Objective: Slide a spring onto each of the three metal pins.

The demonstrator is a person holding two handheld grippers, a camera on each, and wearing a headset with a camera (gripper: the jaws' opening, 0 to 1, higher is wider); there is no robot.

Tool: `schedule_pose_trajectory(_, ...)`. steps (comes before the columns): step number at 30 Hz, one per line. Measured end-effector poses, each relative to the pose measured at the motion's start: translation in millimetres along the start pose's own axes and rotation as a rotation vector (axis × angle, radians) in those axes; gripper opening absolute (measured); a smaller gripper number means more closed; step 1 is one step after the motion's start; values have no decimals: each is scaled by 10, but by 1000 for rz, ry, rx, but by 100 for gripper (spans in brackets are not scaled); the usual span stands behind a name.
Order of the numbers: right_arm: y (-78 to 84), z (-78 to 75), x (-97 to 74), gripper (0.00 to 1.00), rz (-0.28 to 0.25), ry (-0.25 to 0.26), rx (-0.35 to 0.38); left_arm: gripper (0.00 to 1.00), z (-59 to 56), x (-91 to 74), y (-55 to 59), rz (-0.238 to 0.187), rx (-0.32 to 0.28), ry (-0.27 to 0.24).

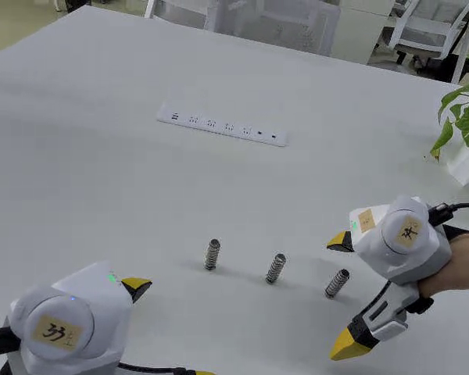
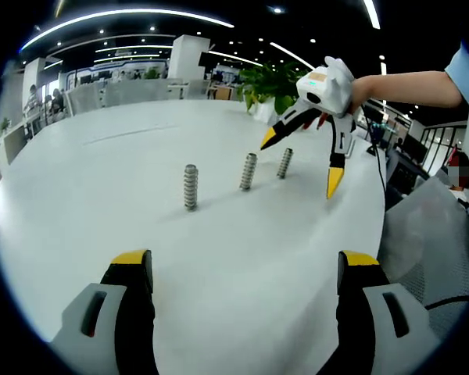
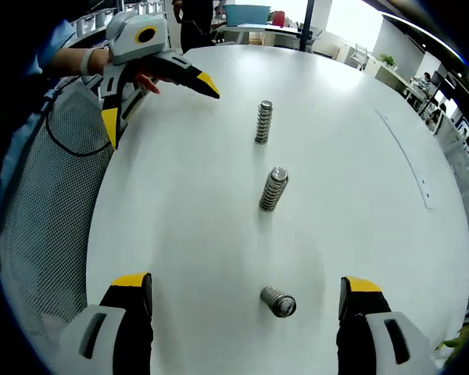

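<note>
Three metal pins stand in a row on the white table (image 1: pixel 102 117), each wearing a coiled spring: left pin (image 1: pixel 212 254), middle pin (image 1: pixel 276 268), right pin (image 1: pixel 337 283). The same row appears in the left gripper view as (image 2: pixel 191 186), (image 2: pixel 248 171), (image 2: pixel 284 162), and in the right gripper view as (image 3: pixel 263 122), (image 3: pixel 273 188), (image 3: pixel 278 301). My right gripper (image 1: pixel 341 293) hovers open just right of the right pin, nothing between its yellow tips. My left gripper (image 1: pixel 168 328) is open at the near left edge, empty, well short of the left pin.
A white power strip (image 1: pixel 222 126) lies across the table beyond the pins. A potted green plant (image 1: pixel 463 117) stands at the right edge. Chairs and desks (image 1: pixel 281 19) sit behind the far edge of the table.
</note>
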State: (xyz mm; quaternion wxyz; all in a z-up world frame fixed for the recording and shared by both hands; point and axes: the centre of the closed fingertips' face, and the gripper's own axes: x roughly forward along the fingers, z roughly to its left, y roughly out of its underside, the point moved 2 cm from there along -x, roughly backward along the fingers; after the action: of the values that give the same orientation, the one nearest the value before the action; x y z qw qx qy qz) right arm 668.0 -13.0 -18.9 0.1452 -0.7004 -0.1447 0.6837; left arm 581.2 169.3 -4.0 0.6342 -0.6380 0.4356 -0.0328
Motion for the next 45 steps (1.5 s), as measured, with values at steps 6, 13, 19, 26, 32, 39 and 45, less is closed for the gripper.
schedule_pose_trajectory(6,-18,44,-57,99,-74,28,72,98,21,-23,-5,0,4,-6)
schedule_pose_trajectory(13,19,155,-138,99,-134,66,139,98,34,-50,-29,-1,13,-7)
schedule_pose_trajectory(19,73,314,-239,99,-192,97,199,98,44,-90,-41,-1,20,-13)
schedule_pose_trajectory(26,214,458,-378,99,-248,159,272,98,50,-120,-42,3,30,-16)
schedule_pose_trajectory(32,341,595,-446,99,-269,186,330,98,46,-148,-48,7,36,-19)
schedule_pose_trajectory(39,452,753,-529,99,-296,224,394,98,61,-201,-39,9,35,-26)
schedule_pose_trajectory(45,518,832,-601,99,-339,270,453,98,65,-229,-4,16,35,-28)
